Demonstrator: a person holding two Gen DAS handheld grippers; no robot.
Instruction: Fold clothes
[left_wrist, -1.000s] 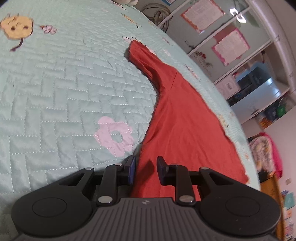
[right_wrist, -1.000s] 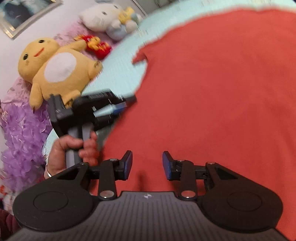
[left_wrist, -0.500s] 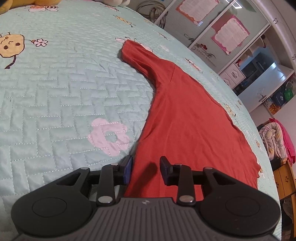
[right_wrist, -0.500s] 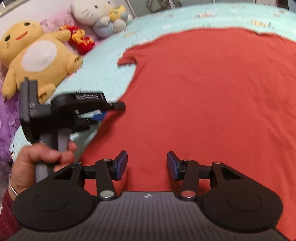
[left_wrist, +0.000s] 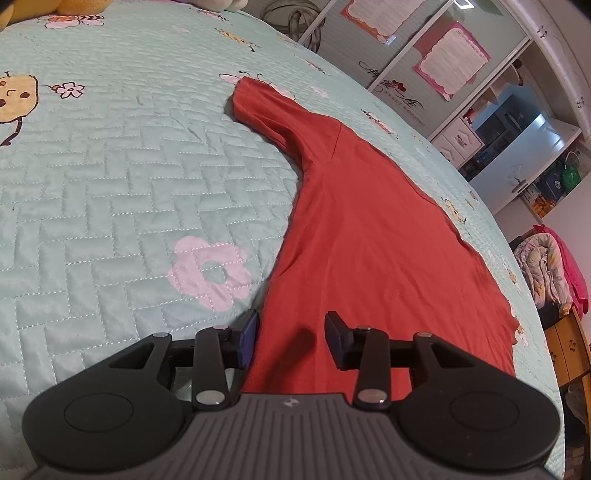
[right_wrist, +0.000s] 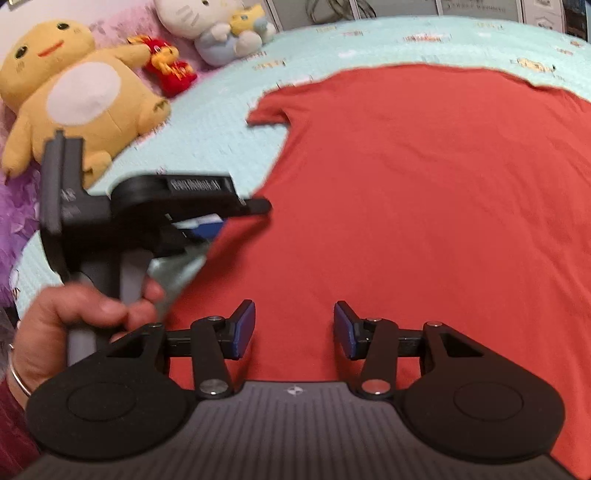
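Observation:
A red-orange T-shirt lies flat on a mint quilted bedspread, with one short sleeve pointing away. My left gripper hovers low over the shirt's left side edge. Its jaws are opening, and the cloth lies under the gap, unpinched. In the right wrist view the shirt fills the middle and right. There the left gripper, held by a hand, sits at the shirt's left edge. My right gripper is open above the shirt's near part, with nothing between its pads.
A yellow plush, a small red toy and a white cat plush sit along the head of the bed. A purple fluffy item is at far left. Wardrobe doors and a clothes pile lie beyond the bed's right edge.
Both pairs of jaws have widened. The right gripper has drawn back across the shirt, so more of it shows. The left gripper stays at the shirt's edge, rolled slightly.

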